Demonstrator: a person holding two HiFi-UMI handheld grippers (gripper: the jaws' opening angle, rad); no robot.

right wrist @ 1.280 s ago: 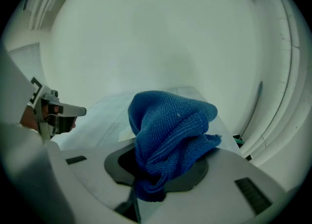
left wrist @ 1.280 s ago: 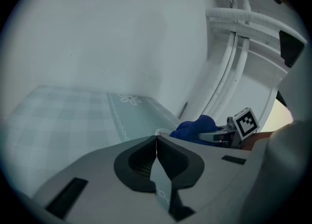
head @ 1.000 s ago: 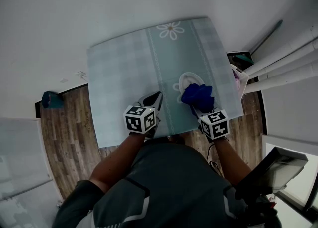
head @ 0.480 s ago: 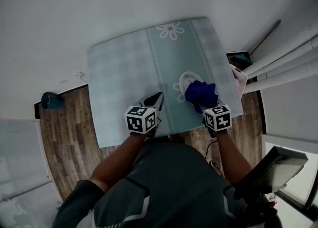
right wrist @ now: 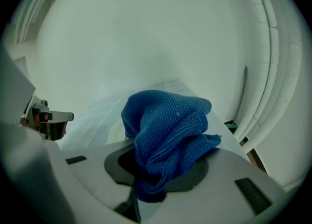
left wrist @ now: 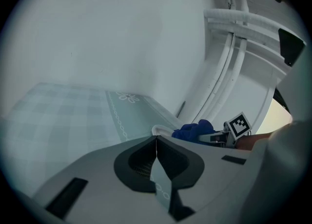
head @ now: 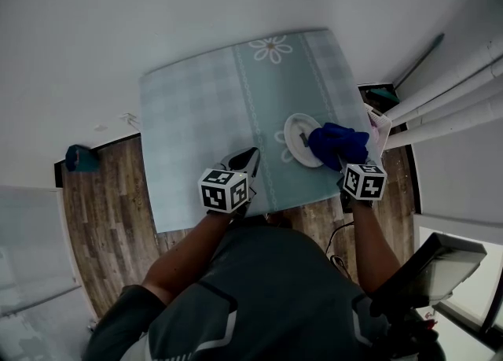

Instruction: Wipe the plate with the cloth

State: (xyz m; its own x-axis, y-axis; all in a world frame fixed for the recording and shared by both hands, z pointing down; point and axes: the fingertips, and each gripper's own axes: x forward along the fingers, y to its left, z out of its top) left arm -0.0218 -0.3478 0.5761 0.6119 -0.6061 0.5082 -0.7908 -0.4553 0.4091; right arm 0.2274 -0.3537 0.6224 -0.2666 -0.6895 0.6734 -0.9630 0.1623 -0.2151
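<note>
A small white plate [head: 299,139] lies on the table's right half, near the front edge. A bunched blue cloth [head: 338,144] covers the plate's right rim, and my right gripper [head: 343,156] is shut on it. In the right gripper view the cloth [right wrist: 168,130] fills the space between the jaws and hides the plate. My left gripper [head: 248,156] rests over the table's front edge, left of the plate, with its jaws shut and nothing held. In the left gripper view the plate's rim [left wrist: 161,130] and the cloth [left wrist: 195,131] show just beyond the closed jaws [left wrist: 156,142].
The table wears a pale blue checked tablecloth [head: 204,116] with a daisy print [head: 269,47] at its far edge. White pipes [head: 440,108] run along the wall at the right. Wooden floor [head: 110,210] shows on the left, with a small blue object [head: 80,156] on it.
My right gripper has slid the blue cloth rightward across the plate, uncovering most of the plate's surface. The left gripper has stayed put.
</note>
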